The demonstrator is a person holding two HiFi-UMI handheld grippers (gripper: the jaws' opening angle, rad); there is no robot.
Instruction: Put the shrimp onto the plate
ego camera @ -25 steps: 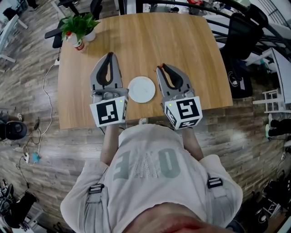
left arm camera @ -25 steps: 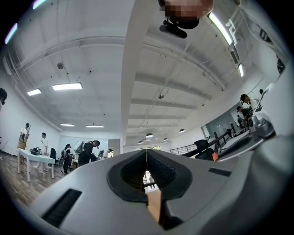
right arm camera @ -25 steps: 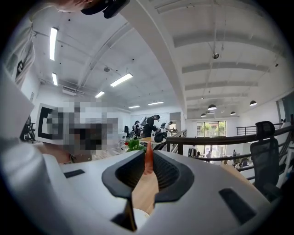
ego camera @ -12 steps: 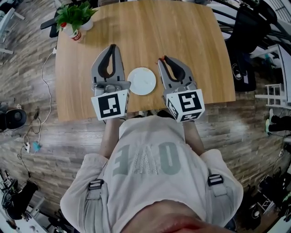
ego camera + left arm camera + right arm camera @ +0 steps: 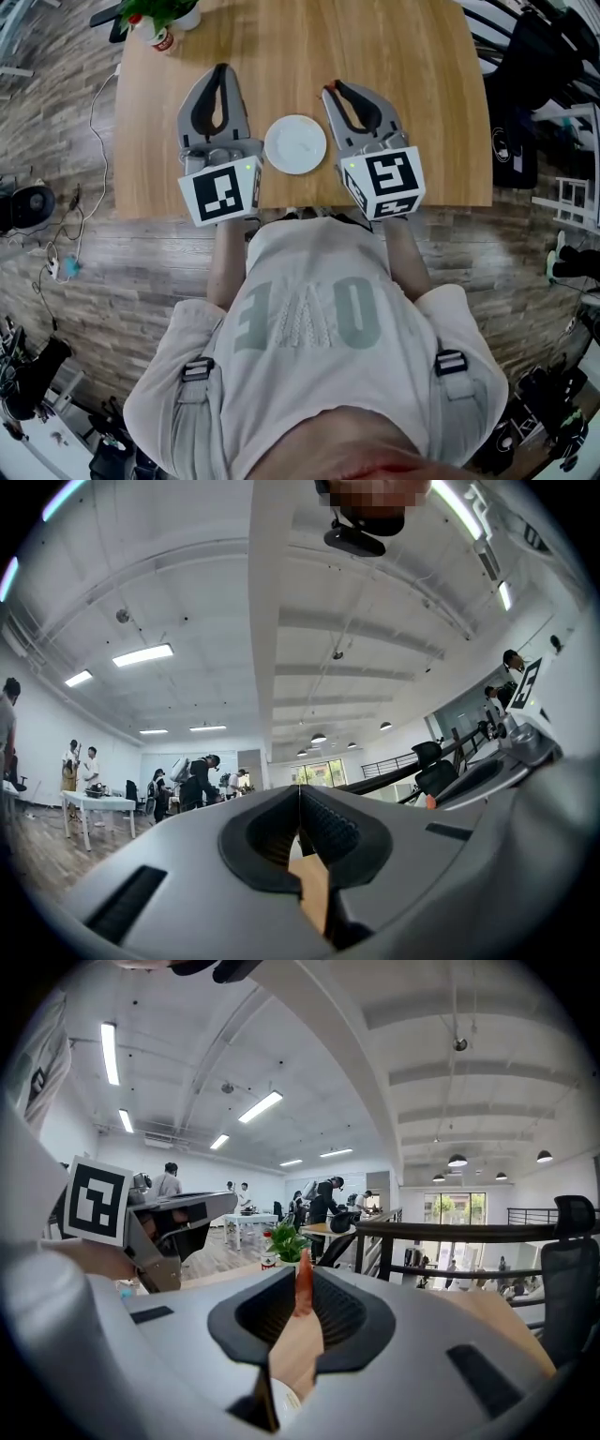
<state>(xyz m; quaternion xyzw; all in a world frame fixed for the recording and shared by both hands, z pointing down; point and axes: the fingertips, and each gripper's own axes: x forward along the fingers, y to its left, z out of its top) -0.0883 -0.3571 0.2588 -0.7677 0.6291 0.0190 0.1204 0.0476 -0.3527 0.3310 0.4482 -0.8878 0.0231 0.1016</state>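
A white plate (image 5: 295, 143) lies empty on the wooden table (image 5: 412, 56), near its front edge. My left gripper (image 5: 220, 70) hovers just left of the plate, its jaws shut with nothing between them; its fingertips (image 5: 300, 794) meet. My right gripper (image 5: 331, 90) hovers just right of the plate, shut on a thin orange-red shrimp (image 5: 303, 1283) that stands upright between the pads. In the head view the shrimp (image 5: 327, 90) shows as a small red spot at the jaw tips. Both grippers point away from me, roughly level.
A potted green plant (image 5: 159, 13) stands at the table's far left corner; it also shows in the right gripper view as the plant (image 5: 284, 1241). Black office chairs (image 5: 539, 56) crowd the table's right side. Cables (image 5: 56, 267) lie on the floor at the left.
Both grippers have sunk a little and stay either side of the plate. The head view has tipped, so the table sits higher in the picture. The jaws have not changed.
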